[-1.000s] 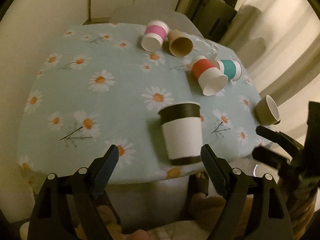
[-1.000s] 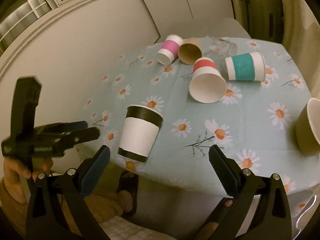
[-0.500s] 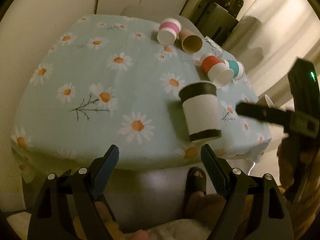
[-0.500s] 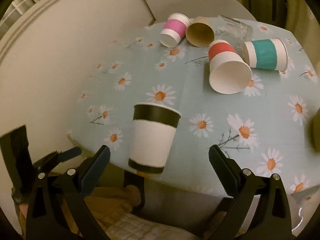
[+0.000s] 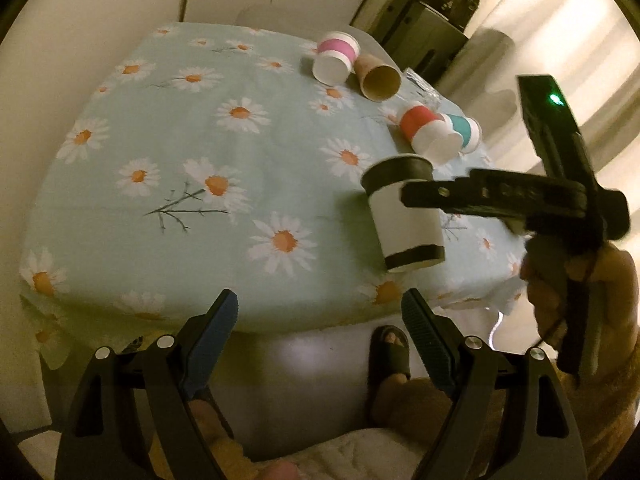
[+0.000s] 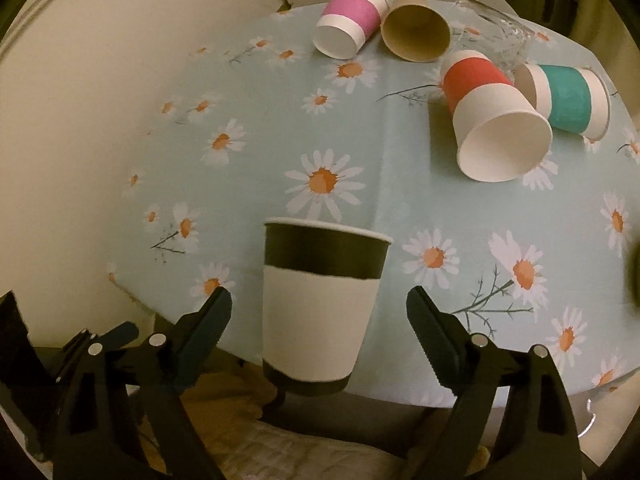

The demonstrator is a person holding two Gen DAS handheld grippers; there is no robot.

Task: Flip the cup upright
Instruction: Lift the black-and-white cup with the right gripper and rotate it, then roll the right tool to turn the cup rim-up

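Right claw (image 6: 319, 312) wide around cup (image 6: 320, 304), base hidden.

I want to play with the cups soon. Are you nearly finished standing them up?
Not nearly. Done: the black-and-white paper cup stands upright. In hand: nothing; the open right claw sits around it, left claw open too. Left: pink-banded, plain brown, red-banded and teal-banded paper cups lie sideways.

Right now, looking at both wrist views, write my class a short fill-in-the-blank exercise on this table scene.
1. The black-and-white cup stands ____ near the table edge.
2. The right gripper has its jaws ____ on either side of that cup.
3. The red-banded cup lies on its ____.
4. The tablecloth is printed with ____.

Missing words: upright; open; side; daisies
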